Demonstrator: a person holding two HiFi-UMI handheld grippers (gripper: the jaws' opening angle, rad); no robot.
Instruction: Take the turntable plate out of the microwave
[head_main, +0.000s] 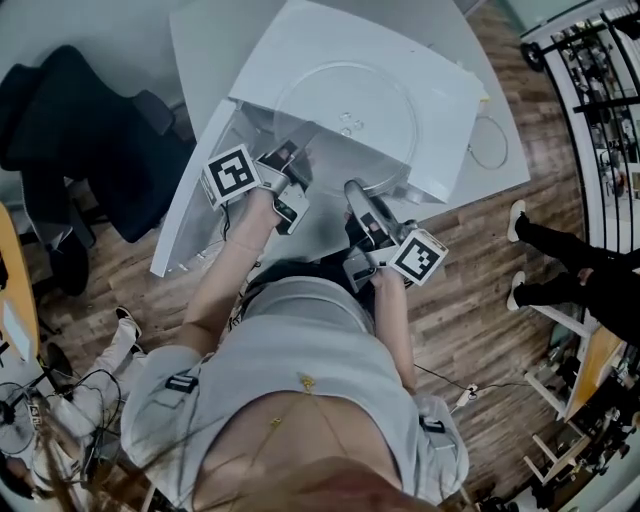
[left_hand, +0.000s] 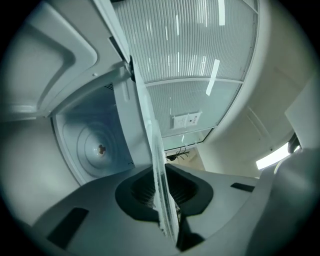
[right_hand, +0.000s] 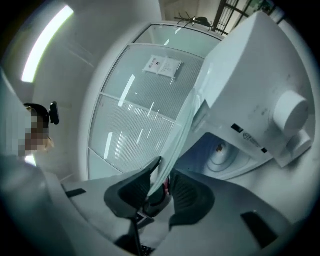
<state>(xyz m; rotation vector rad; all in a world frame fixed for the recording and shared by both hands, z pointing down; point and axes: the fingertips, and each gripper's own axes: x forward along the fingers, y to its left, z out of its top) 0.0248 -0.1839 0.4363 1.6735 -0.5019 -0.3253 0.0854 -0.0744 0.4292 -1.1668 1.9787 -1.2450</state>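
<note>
Left tool (left_hand: 162, 194) clamps turntable plate (left_hand: 152, 150) edge; right tool (right_hand: 165, 181) loosely straddles it.

Black office chair (head_main: 90, 130), wooden floor (head_main: 470, 330), bystander's legs (head_main: 575, 265), white table (head_main: 200, 50)

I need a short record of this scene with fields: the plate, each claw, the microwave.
plate: glass turntable plate, out of the microwave, held by its rim
left claw: shut on the plate's rim
right claw: open, rim between its jaws
microwave: door open, hub bare
</note>
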